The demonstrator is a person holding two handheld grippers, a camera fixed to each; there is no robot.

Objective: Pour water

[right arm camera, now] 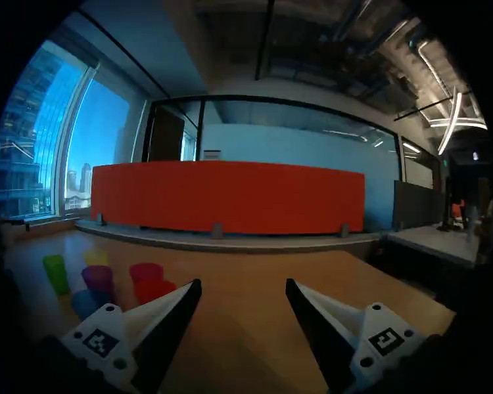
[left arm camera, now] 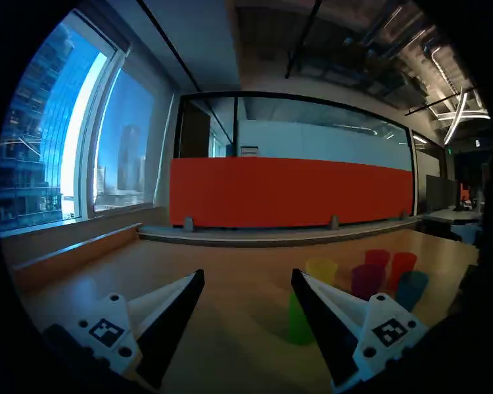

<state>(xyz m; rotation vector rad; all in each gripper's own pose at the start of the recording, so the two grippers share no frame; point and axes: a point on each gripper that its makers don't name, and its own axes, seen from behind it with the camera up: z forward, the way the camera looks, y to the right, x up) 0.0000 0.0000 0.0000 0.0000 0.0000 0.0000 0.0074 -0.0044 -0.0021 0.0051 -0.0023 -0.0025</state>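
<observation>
Table (left arm camera: 240, 262), wooden, ahead of both jaws; left gripper (left arm camera: 246, 272) and right gripper (right arm camera: 242, 282), both spread wide, holding nothing; cups (left arm camera: 367, 279), bunched right of the left jaws and left of the right jaws; risk: tight bunching, so a reaching finger may topple neighbours.

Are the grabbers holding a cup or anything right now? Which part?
Nothing is held. The left gripper and right gripper have open jaws, nothing between them. The cups stand apart on the table.
</observation>
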